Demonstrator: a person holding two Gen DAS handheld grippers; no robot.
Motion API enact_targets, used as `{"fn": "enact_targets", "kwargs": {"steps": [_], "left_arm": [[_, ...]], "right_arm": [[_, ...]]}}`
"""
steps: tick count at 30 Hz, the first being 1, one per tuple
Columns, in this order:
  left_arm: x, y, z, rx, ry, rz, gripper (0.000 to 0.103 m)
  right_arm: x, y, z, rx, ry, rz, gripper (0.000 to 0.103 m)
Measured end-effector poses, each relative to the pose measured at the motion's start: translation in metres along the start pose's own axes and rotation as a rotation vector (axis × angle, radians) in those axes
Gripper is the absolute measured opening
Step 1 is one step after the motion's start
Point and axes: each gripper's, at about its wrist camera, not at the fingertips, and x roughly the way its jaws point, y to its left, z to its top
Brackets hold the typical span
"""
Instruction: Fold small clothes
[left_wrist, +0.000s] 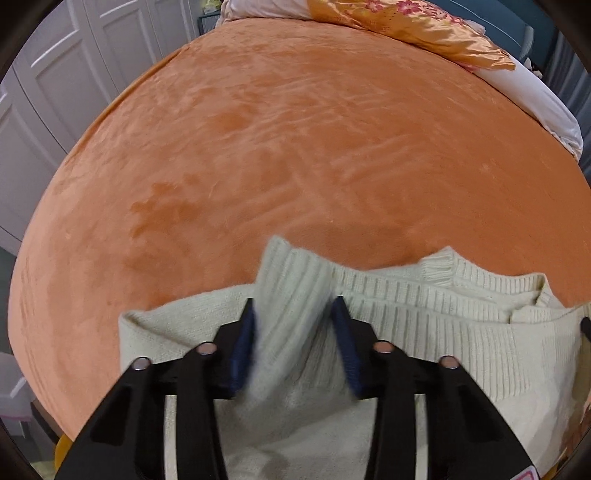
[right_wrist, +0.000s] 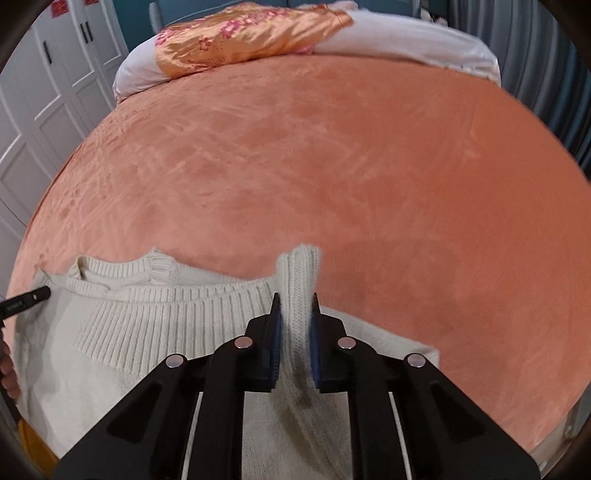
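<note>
1. A cream knitted sweater (left_wrist: 424, 332) lies at the near edge of a bed covered by an orange velvety bedspread (left_wrist: 295, 147), with its ribbed hem and a ribbed cuff toward the far side.
2. The left hand-held gripper (left_wrist: 293, 314) has a raised fold of the sweater's ribbed edge between its blue pads (left_wrist: 245, 339). The fabric stands up between them and looks blurred, and the jaws are fairly wide around it, so I cannot tell whether they pinch it.
3. The right hand-held gripper (right_wrist: 295, 310) is clenched on a narrow upright fold of ribbed knit at the sweater's (right_wrist: 155, 325) right end, its blue pads (right_wrist: 277, 347) pressed against both sides.
4. In the right wrist view, the tip of the left hand-held gripper shows at the far left edge, touching the sweater's other end.
5. At the head of the bed lie an orange satin pillow with pink flowers (right_wrist: 243, 37) and white bedding (right_wrist: 406, 44).
6. White panelled wardrobe doors (left_wrist: 55, 92) stand to the left of the bed.
</note>
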Motion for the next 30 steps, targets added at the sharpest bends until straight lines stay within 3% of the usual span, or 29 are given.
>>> {"fn": "enact_targets", "kwargs": {"steps": [2, 7, 8, 11, 12, 15, 19, 23, 26, 28, 30], "left_arm": [[-0.005, -0.004, 0.001, 0.009, -0.009, -0.007, 0.015], [-0.013, -0.008, 0.007, 0.022, -0.036, -0.025, 0.013], [-0.006, -0.008, 0.008, 0.021, -0.022, -0.020, 0.013], [0.016, -0.013, 0.006, 0.034, -0.003, 0.016, 0.013], [0.018, -0.016, 0.006, 0.052, -0.016, 0.041, 0.013], [0.012, -0.020, 0.006, 0.059, -0.029, 0.068, 0.013], [-0.017, -0.019, -0.002, 0.058, -0.076, 0.070, 0.021], [-0.052, -0.030, -0.024, 0.100, -0.131, 0.076, 0.023], [-0.065, -0.049, -0.049, 0.137, -0.099, 0.013, 0.023], [-0.069, -0.065, -0.068, 0.183, -0.078, 0.011, 0.024], [-0.071, -0.075, -0.083, 0.213, -0.062, 0.012, 0.035]], "right_arm": [[-0.013, -0.003, 0.002, 0.017, -0.037, 0.007, 0.010], [-0.047, -0.029, 0.001, 0.100, -0.136, 0.024, 0.009], [-0.041, -0.033, -0.002, 0.111, -0.118, 0.011, 0.009], [0.022, -0.044, -0.018, 0.123, 0.075, -0.035, 0.010], [0.029, -0.044, -0.020, 0.122, 0.088, -0.036, 0.010], [0.018, -0.046, -0.010, 0.159, 0.074, -0.021, 0.011], [-0.015, -0.044, -0.010, 0.178, 0.014, -0.047, 0.017], [-0.052, -0.011, -0.034, 0.136, -0.025, 0.046, 0.017], [-0.061, 0.045, -0.059, 0.015, 0.039, 0.152, 0.017], [-0.065, 0.082, -0.078, -0.070, 0.085, 0.206, 0.017], [-0.066, 0.110, -0.095, -0.130, 0.125, 0.259, 0.017]]}}
